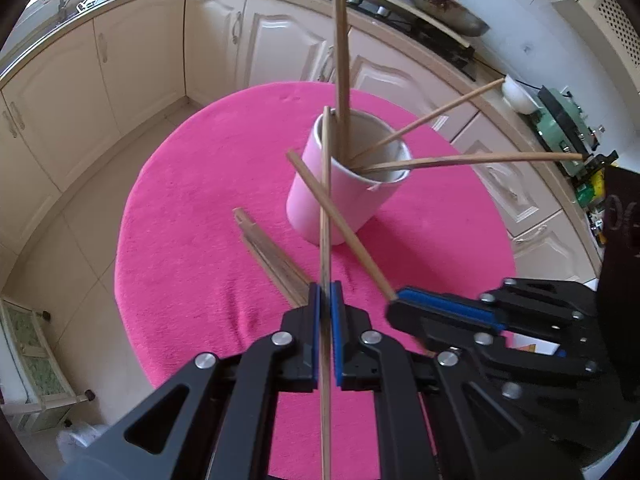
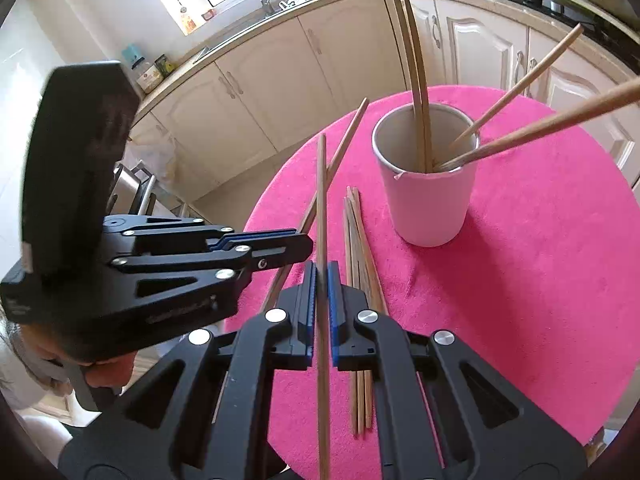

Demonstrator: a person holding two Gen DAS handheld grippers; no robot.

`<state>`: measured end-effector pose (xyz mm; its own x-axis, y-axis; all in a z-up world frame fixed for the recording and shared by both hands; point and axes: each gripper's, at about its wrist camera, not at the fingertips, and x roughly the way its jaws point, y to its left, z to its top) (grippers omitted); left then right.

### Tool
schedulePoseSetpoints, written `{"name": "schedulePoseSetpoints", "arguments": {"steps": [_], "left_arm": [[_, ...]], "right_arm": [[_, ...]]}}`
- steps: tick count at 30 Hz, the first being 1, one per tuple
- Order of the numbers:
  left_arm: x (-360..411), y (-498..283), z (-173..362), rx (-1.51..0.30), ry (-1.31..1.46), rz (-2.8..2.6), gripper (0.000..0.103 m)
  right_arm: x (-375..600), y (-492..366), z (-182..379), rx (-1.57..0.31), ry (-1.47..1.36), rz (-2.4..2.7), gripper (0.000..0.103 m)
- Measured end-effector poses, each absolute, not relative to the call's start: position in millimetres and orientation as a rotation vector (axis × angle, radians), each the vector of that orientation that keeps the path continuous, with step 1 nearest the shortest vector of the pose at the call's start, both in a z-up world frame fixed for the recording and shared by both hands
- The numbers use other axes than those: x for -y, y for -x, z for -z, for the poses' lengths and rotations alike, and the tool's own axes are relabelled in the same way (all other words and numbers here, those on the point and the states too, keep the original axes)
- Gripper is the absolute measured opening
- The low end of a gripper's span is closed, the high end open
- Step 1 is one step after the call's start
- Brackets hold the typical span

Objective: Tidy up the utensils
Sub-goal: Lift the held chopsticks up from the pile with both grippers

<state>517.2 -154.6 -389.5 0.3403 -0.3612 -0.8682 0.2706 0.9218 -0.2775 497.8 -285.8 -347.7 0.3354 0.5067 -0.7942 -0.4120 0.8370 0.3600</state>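
Item: wooden chopsticks, sorted into a white cup (image 2: 428, 204) standing upright on a pink round table (image 2: 540, 280).

Held stock: one chopstick (image 1: 326, 216) is being pinched between the closed pads of the left gripper (image 1: 326, 296); a second chopstick (image 2: 321, 208) is being clamped likewise by the right gripper (image 2: 321, 280). Both sticks are being gripped partway along the shaft, with length left ahead of and behind the jaws.

Stored stock: four chopsticks (image 2: 420, 80) are being kept in the cup, leaning outward against its rim.

Loose stock: a small bundle (image 2: 358, 260) is lying flat on the cloth, near the cup.

Handling: each stick is being judged light, stiff, thin and smooth, so pivoting or slipping between the pads is to be expected. A firm mid-shaft hold is being advised, with the tip lowered inside the rim. The cup is being judged tippable if nudged.
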Motion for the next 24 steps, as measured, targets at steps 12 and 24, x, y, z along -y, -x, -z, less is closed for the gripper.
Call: {"name": "schedulePoseSetpoints", "arguments": {"steps": [12,24], "left_arm": [[155,-518,389,-1.131,0.088,0.454,0.005],[156,-517,386,-1.103,0.081,0.469,0.005]], "right_arm": [[275,-519,369,-1.123,-0.072,-0.657,0.006],[272,-526,367,-1.121,-0.034,-0.697,0.006]]}}
